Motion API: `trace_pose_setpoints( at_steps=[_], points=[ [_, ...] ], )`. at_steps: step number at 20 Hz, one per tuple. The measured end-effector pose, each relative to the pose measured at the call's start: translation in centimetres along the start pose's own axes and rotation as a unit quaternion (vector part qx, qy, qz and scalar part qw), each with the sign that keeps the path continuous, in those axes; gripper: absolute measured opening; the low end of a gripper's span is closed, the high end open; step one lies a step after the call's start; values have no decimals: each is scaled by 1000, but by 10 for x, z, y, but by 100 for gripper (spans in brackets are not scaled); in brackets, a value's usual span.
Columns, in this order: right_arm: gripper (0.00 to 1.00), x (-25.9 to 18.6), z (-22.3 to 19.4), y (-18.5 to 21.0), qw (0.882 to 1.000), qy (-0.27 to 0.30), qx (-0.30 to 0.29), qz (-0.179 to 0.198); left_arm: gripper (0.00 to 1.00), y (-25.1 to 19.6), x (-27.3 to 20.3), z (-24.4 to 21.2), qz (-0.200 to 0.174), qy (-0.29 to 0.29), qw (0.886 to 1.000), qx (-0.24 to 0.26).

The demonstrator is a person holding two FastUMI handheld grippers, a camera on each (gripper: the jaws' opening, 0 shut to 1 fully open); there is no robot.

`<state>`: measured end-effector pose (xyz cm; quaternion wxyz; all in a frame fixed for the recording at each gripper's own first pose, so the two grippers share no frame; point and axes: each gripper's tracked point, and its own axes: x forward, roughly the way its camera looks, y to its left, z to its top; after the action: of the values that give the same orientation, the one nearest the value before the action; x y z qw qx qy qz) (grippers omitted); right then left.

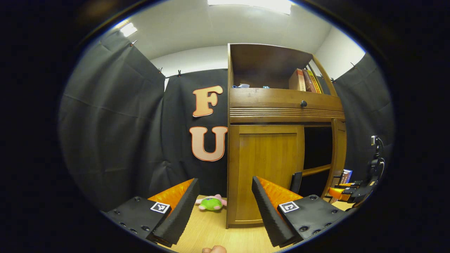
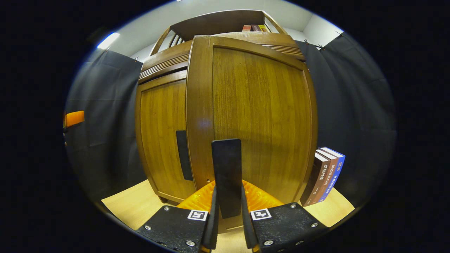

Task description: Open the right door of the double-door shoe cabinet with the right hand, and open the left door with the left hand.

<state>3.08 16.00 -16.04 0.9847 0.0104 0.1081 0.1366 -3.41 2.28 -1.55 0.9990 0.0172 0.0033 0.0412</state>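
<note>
The right hand-held gripper (image 2: 227, 211) is clamped on the flat black handle (image 2: 227, 172) of the brown wooden shoe cabinet's right door (image 2: 260, 116), which is swung partway out. The left door (image 1: 267, 168) sits closed, straight ahead of the left hand-held gripper (image 1: 225, 200), whose fingers are spread wide with nothing in them, over the light wooden desk (image 1: 207, 228). A green plush toy (image 1: 211, 203) lies just past it.

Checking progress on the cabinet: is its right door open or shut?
Open. In the left gripper view the right door stands swung out, edge-on, baring the dark interior; the left door sits shut.
</note>
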Motion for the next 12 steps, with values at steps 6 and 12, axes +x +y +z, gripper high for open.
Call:
trace_pose_setpoints(
  at_steps=[6, 12],
  points=[
    [28, -27, 0, -16, 1000, 3, -4, 1, 98, -11, -2, -2, -6, 2, 1000, 4],
    [26, -52, 0, -33, 1000, 0, -3, -8, 97, -22, -4, -6, -12, 9, 1000, 7]
  ],
)
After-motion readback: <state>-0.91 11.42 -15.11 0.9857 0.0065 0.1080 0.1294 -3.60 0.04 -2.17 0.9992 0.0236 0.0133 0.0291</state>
